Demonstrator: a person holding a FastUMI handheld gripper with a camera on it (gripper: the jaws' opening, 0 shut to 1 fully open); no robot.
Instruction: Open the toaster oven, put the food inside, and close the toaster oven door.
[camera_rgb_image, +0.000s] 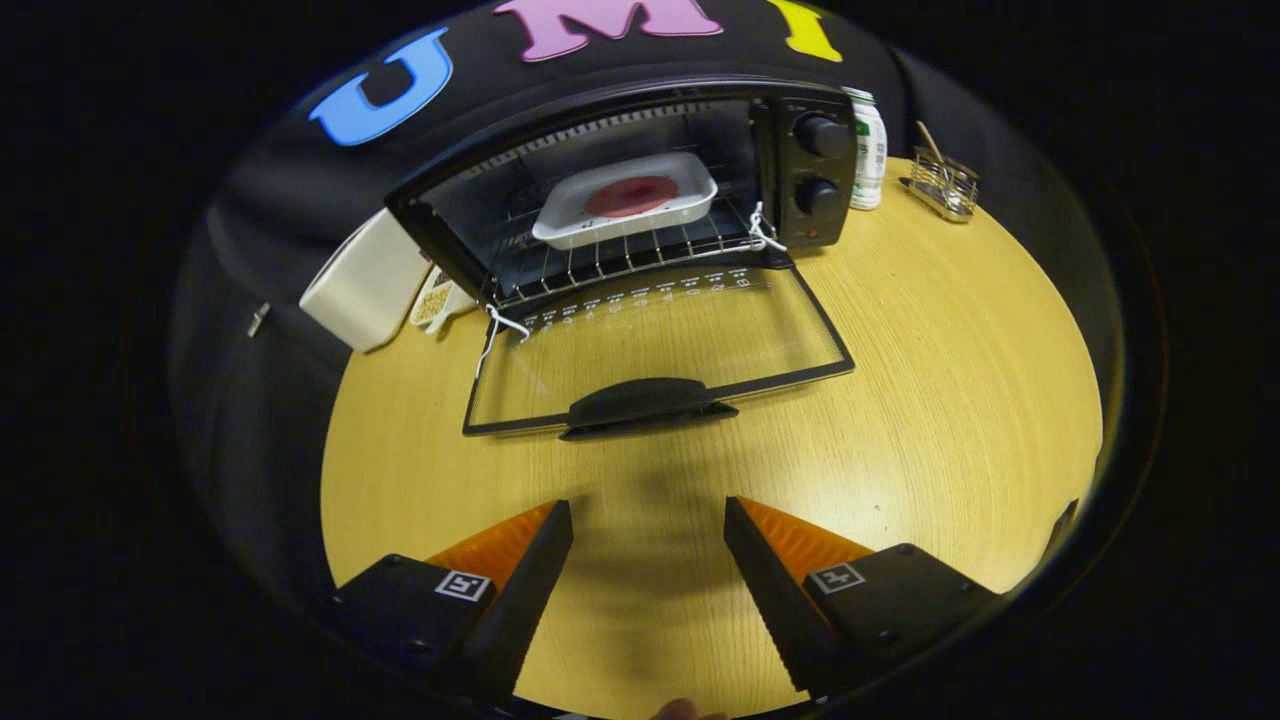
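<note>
A black toaster oven (815, 165) stands at the far side of a wooden table (950, 400). Its glass door (660, 345) lies folded down flat toward me, the dark handle (645, 405) at its near edge. Inside, on the wire rack (600, 262), sits a white tray (570, 215) holding a round red piece of food (630, 196). My gripper (648, 510) hovers over the table well short of the handle, open, with only bare tabletop between its fingers.
A white box (365, 280) leans left of the oven, with a small packet (435, 300) beside it. Right of the oven stand a white and green can (868, 150) and a small wire holder (942, 185). A fingertip (685, 710) shows behind the gripper.
</note>
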